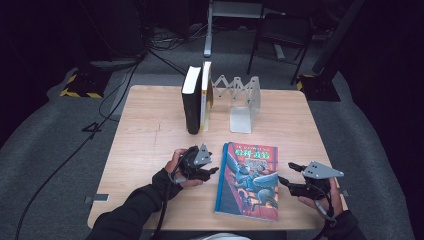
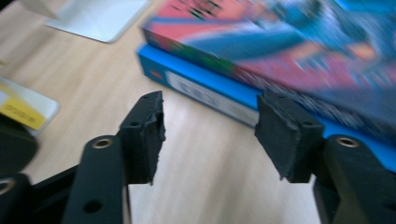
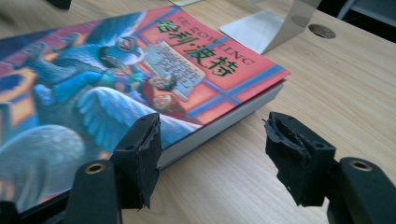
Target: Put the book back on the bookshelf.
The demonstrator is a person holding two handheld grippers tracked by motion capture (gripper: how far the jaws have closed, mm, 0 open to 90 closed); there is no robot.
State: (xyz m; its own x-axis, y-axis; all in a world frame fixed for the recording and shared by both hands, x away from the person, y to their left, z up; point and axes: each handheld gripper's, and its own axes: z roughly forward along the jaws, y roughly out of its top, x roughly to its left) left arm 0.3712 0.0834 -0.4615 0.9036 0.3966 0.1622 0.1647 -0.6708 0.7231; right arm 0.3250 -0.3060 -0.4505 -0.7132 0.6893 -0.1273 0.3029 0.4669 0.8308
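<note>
The book lay flat on the table, cover up, between the two grippers. The left gripper sat just beside the book's blue spine, jaws pointing toward it and spread apart with nothing between them. In the left gripper view the spine lay just ahead of the jaws, running across from the upper left to behind the right-hand jaw; whether that jaw touched the book could not be told.

The right gripper was at the book's opposite long edge, pointing in at it. Its jaws also stood wide open and empty. In the right gripper view the page edge ran between them: the left-hand jaw lay against or just in front of the cover's edge, the right-hand jaw over bare table beside the book.

Beyond the book, away from both grippers, a metal bookend stood on the table, with two upright books beside it.
</note>
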